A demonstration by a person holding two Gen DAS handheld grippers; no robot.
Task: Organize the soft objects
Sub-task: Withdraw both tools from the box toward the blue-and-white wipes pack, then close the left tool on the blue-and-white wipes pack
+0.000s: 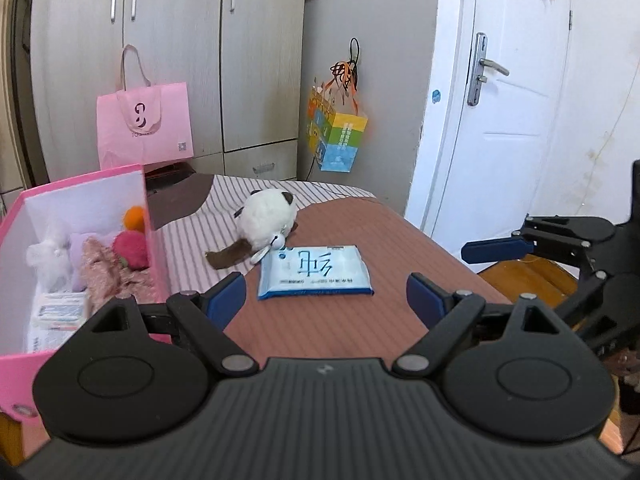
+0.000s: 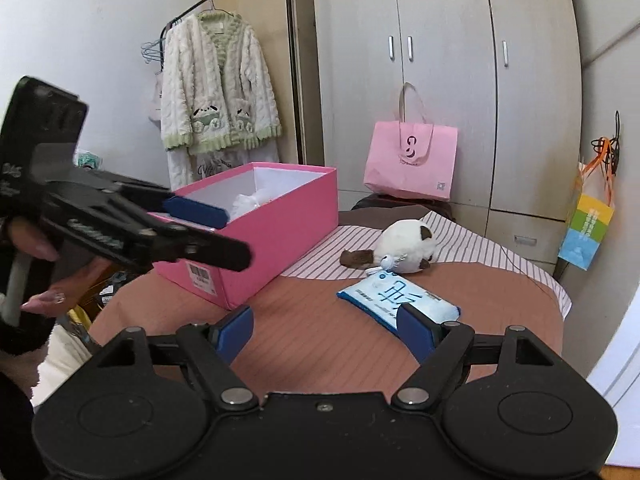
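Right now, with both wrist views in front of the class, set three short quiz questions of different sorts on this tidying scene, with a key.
1. True or false: the left hand-held gripper is closed on the blue tissue pack.
2. Multiple choice: the white plush toy lies A) inside the pink box, B) on the bed beside the tissue pack, C) in the pink paper bag.
3. Fill in: the box already holds a red and an ____ soft ball.

Key: 1 false, both grippers are open and empty, the right hand-held gripper too; 2 B; 3 orange.
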